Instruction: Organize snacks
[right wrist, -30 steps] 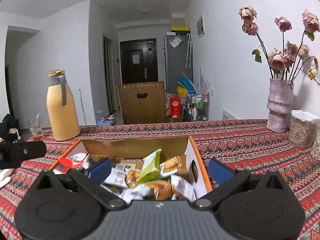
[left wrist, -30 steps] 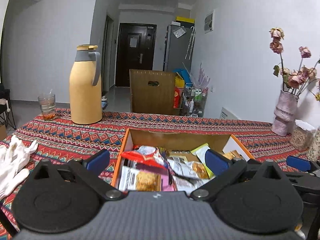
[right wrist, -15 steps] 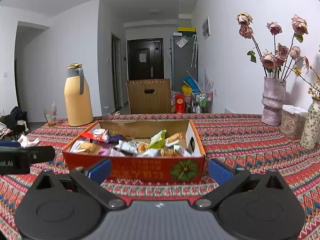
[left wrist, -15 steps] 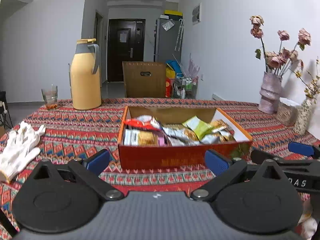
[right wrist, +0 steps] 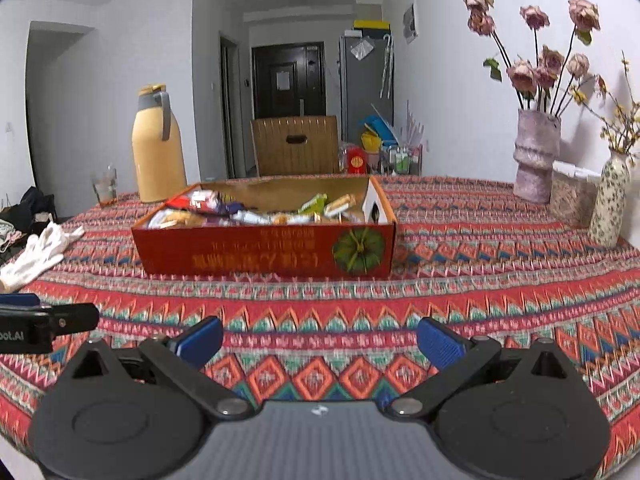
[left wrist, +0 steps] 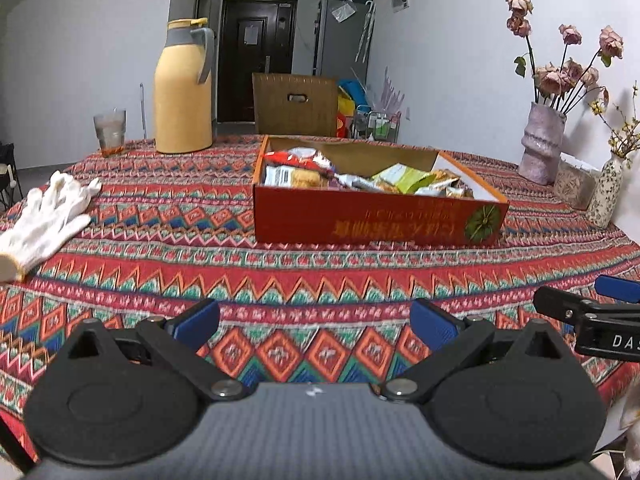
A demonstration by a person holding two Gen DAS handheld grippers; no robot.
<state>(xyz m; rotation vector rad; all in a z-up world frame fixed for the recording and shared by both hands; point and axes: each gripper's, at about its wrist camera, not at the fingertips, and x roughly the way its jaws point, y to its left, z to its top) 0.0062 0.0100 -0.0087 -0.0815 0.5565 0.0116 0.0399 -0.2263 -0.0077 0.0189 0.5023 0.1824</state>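
A red cardboard box [left wrist: 376, 222] full of snack packets [left wrist: 402, 179] sits near the middle of a desk [left wrist: 280, 280] covered in a red patterned cloth. The packets lie loosely piled inside the box, among them a green one and a red one [right wrist: 192, 200].

The left gripper [left wrist: 314, 324] hovers over the near edge of the desk, its blue-padded fingers [left wrist: 196, 322] spread wide and holding nothing. The right gripper [right wrist: 320, 338] hovers beside it, also at the near edge, fingers [right wrist: 438, 344] wide apart and empty. Both are well apart from the box.

A white glove [left wrist: 44, 216] lies toward the left edge. A yellow thermos jug [left wrist: 182, 88] and a drinking glass [left wrist: 110, 130] stand by the far left corner. A vase of dried roses [right wrist: 536, 152] and a small floral vase [right wrist: 608, 200] stand along the right edge.
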